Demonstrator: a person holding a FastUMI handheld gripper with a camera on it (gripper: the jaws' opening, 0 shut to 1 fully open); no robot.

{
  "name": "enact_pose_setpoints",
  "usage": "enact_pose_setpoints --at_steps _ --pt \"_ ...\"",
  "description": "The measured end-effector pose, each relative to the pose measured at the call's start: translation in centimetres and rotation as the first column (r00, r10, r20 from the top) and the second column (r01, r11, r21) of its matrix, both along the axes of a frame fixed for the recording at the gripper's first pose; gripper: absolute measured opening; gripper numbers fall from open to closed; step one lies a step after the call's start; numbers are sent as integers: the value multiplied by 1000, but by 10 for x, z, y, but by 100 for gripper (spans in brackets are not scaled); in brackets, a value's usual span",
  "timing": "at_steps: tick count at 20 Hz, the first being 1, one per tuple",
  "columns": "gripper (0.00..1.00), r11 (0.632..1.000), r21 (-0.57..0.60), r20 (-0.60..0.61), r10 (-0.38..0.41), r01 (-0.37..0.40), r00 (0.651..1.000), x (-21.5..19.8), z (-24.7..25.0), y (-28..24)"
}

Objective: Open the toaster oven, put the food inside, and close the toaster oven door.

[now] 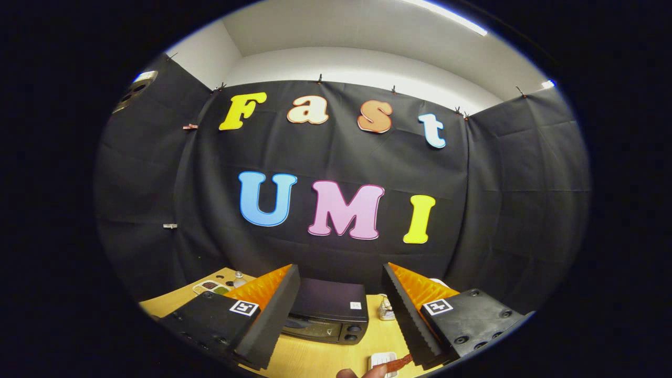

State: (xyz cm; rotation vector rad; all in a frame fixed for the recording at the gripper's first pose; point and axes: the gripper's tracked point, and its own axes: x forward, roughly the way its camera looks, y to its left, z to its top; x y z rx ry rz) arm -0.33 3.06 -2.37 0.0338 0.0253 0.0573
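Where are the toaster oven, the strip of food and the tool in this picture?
Toaster oven (328,302): gripper view, on its dark top, between the fingers.
Food (400,361): gripper view, on the reddish strip held by a hand.
Tool (341,299): gripper view, midway between its open fingertips.

Black cloth (336,157) hanging across the back and both sides as the booth's wall, clipped along its top edge. Above it, white wall (367,65) and ceiling (341,26) showing, with a light strip (451,16) glowing overhead. Below, a wooden table (315,359) lying against the cloth.
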Motion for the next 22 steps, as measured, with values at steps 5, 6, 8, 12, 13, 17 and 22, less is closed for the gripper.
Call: enact_pose_setpoints --at_steps 5,6,8,12,13,17,22 --pt "97 998 28 -32 63 -62 997 27 -23 50" --pt "97 997 35 -41 68 -67 997 33 -29 57" --pt "97 997 37 -59 71 -69 996 46 -43 70" --pt "97 997 51 -115 65 -59 991 69 -83 87" --pt "97 997 49 -135 64 -57 989 72 -94 90" --pt "98 998 33 -216 60 -54 975 84 -138 104" --pt "98 999 9 -304 41 -40 952 99 -188 112"
